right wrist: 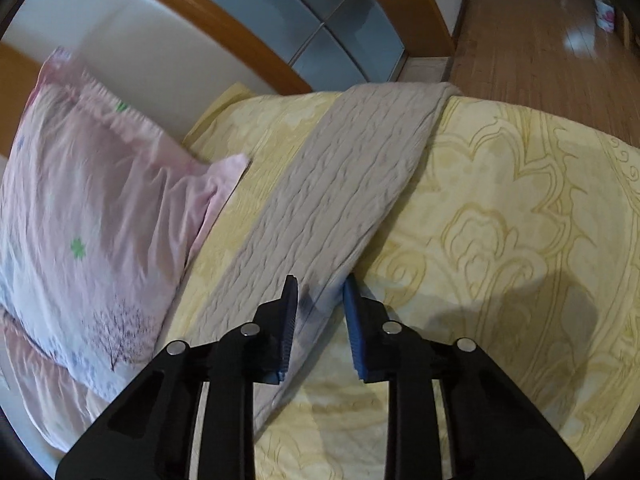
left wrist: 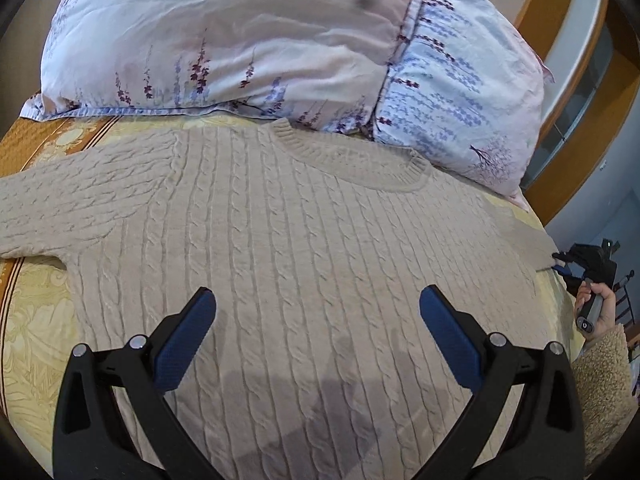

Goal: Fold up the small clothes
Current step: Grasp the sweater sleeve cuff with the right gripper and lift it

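Sweater (left wrist: pixel 312 248) lay flat below the pillow (left wrist: pixel 248 36); right gripper (right wrist: pixel 320 300) pinched its sleeve (right wrist: pixel 340 184) for folding inward, while left gripper (left wrist: pixel 318 312) hovered spread above its body.

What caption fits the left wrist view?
Open left gripper hovers over beige cable-knit sweater spread on yellow patterned bedspread.

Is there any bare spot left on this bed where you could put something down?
Yes. The yellow bedspread lies bare to the right of the sweater's sleeve, out to the bed's edge by the wooden floor. A smaller bare patch sits below the other sleeve. The head end is crowded: pillows butt against the sweater's collar.
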A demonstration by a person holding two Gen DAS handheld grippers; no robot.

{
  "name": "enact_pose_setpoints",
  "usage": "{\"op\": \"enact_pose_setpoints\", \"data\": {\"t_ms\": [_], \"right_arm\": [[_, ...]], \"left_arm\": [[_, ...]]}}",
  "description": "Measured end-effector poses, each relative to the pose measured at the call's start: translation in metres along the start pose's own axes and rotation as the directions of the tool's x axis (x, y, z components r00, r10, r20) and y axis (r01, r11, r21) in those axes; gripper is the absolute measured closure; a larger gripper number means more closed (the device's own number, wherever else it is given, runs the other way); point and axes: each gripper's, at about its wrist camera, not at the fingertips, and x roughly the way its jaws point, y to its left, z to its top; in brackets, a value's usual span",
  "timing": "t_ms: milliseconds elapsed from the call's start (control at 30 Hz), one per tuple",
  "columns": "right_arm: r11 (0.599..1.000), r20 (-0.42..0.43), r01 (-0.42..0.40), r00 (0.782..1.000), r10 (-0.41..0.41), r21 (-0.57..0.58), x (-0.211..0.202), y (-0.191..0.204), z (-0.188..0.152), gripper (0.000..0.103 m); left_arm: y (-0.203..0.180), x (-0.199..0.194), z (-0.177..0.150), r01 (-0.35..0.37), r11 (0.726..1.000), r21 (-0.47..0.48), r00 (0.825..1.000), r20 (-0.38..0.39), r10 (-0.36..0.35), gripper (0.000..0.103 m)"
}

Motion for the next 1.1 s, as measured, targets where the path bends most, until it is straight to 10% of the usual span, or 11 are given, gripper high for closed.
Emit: {"op": "enact_pose_setpoints", "data": {"t_ms": [267,500,700,833,1033,1100], "right_arm": [[0.993,0.075,0.070,0.995,-0.063,-0.099,-0.010,0.015,-0.003,0.094],[0.935,0.151,-0.046,0.983,0.105,-0.351,-0.056,0.095,-0.034,0.094],[0.759,-0.068,-0.281,0.952,0.300,-0.587,-0.071,0.177,-0.135,0.094],[0.665,-0.278,-0.364,0.931,0.237,-0.652,-0.034,0.200,-0.212,0.094],[0.725,-0.420,-0.379,0.897,0.136,-0.576,0.012,0.186,-0.255,0.093],[0.765,-0.446,-0.410,0.877,0.180,-0.496,0.011,0.180,-0.244,0.075]], "left_arm": [[0.016,0.004,0.018,0.019,0.998,-0.054,1.000,0.004,-0.019,0.002],[0.033,0.007,0.026,0.074,0.990,-0.120,0.997,0.031,-0.071,0.002],[0.037,0.009,0.026,0.114,0.983,-0.146,0.993,0.034,-0.110,0.002],[0.036,0.009,0.025,0.143,0.978,-0.151,0.990,0.027,-0.140,0.002],[0.030,0.002,0.027,0.162,0.980,-0.120,0.987,0.034,-0.159,0.003],[0.030,0.001,0.029,0.183,0.975,-0.124,0.983,0.036,-0.180,0.003]]}}
